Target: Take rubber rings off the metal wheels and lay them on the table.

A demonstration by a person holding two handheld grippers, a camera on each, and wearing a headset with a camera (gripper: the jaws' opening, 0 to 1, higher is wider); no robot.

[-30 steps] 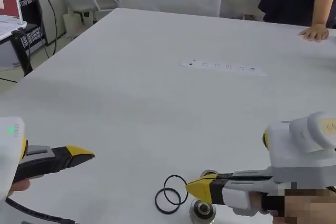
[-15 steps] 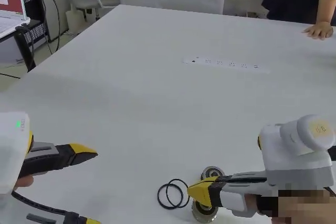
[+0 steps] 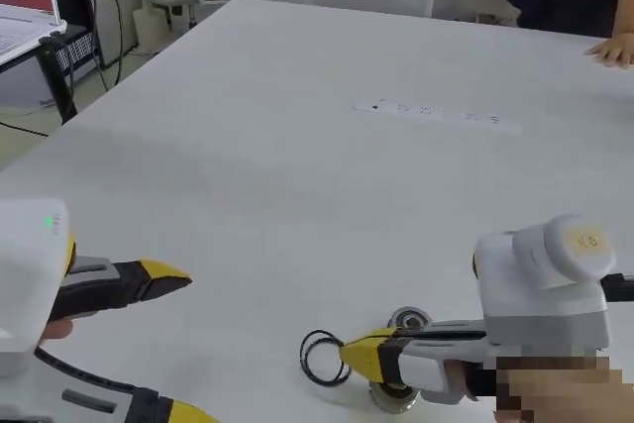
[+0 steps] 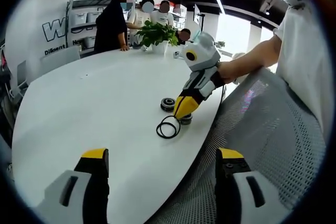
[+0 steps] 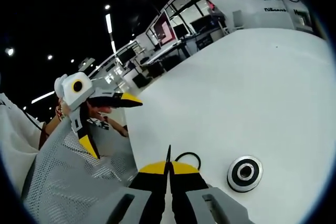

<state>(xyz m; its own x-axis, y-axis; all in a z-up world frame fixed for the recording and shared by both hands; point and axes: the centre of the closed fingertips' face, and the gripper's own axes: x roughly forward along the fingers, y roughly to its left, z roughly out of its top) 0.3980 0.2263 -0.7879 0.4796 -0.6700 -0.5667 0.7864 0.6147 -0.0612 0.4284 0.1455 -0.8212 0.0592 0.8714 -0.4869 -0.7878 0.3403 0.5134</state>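
The two thin black rubber rings [image 3: 322, 359] lie overlapped on the white worktop [image 3: 297, 165], near its front edge and just beside the two round metal wheels [image 3: 408, 321]. Your right tool [image 3: 349, 352] is closed at the rings' edge. In the right gripper view a black strand stands btw. its yellow tips, so it pinches a ring. One wheel sits under this tool, the other just behind. Your left tool [image 4: 163, 154] is wide open w/ nothing in it, well apart from the rings.

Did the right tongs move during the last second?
Yes. The right tongs slid left, away from the far metal wheel, up to the rubber rings.
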